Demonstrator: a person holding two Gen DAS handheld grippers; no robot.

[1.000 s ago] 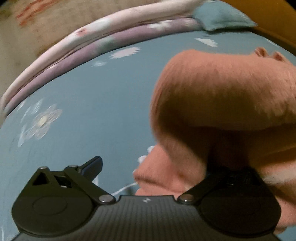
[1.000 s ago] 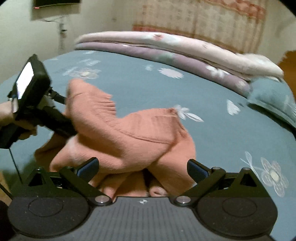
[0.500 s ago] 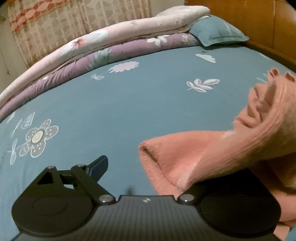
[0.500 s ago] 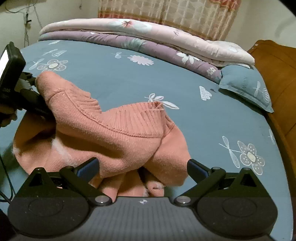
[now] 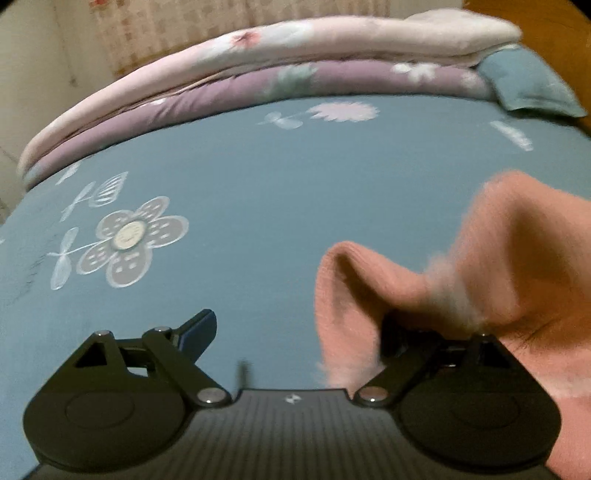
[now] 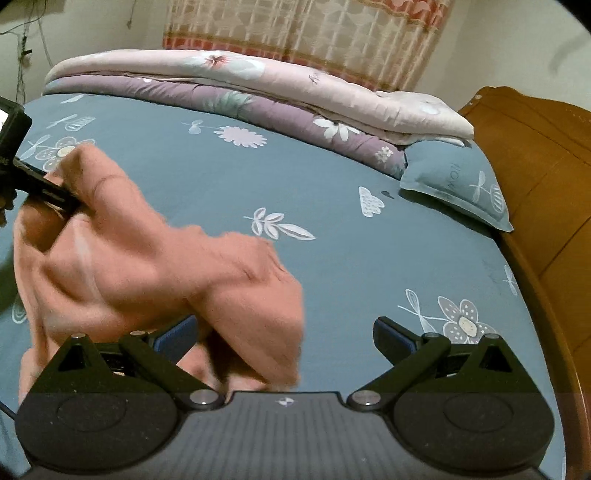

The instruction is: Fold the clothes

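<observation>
the left gripper (image 5: 295, 332) had its jaws spread wide, nothing pinched between them; its left finger (image 5: 197, 328) stood clear over bare sheet, while the salmon-pink knitted sweater (image 5: 480, 266) was draped over and around its right finger, hiding the tip. whether that finger merely carried the cloth or was caught inside a fold could not be told. the right gripper (image 6: 284, 332) was likewise released, both blue-padded fingers (image 6: 391, 334) apart. the sweater (image 6: 155, 273) lay bunched in front of its left finger and partly in the gap between the two, not clamped by them; the right finger had only sheet before it. in the right wrist view the garment rose from that heap up toward the left gripper (image 6: 55, 194) at the left edge of the frame, where a fold hung over the black finger. the sweater sat on the near part of the bed (image 6: 332, 192), on a teal sheet printed with white flowers. along the bed's far edge lay a folded purple quilt (image 6: 229, 99) with a pale pink quilt (image 6: 295, 79) on top, touching. a teal pillow (image 6: 458, 181) lay at the far right corner, beside the wooden headboard (image 6: 535, 155). a patterned curtain (image 6: 314, 33) hung behind.
</observation>
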